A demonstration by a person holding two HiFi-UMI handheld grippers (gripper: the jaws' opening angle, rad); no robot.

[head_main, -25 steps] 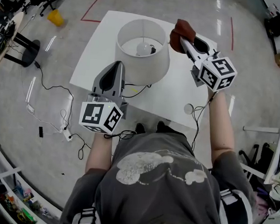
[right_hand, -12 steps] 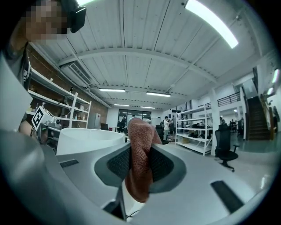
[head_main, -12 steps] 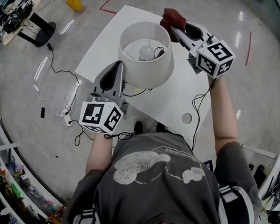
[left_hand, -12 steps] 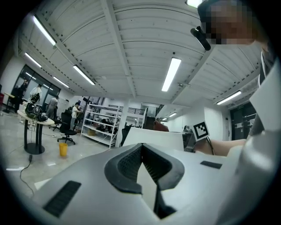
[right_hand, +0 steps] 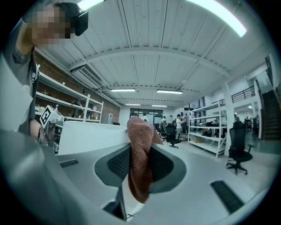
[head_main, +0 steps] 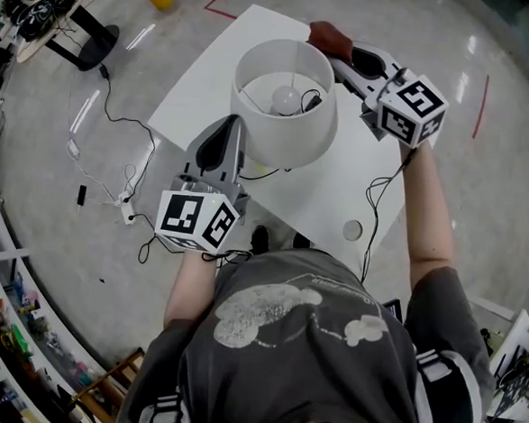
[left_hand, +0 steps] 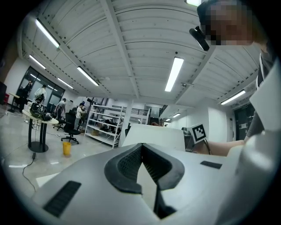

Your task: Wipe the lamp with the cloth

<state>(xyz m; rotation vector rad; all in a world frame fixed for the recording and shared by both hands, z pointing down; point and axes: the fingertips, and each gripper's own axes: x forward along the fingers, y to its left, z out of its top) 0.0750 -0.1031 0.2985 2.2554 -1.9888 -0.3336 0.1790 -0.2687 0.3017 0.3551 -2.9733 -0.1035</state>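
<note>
At upper centre, the right gripper [head_main: 340, 62] pinched a reddish-brown cloth [head_main: 329, 37] at the rim of the white drum-shaded lamp [head_main: 287, 140]. The left gripper [head_main: 228, 131], jaws closed on nothing, sat just beside the shade, lower left.

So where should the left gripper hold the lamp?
Probably pinch the shade at its near top rim, coming from above. It stands upright, open at the top, with a thin wall, so one finger fits inside and one outside. The left gripper is shut; open it first.
</note>
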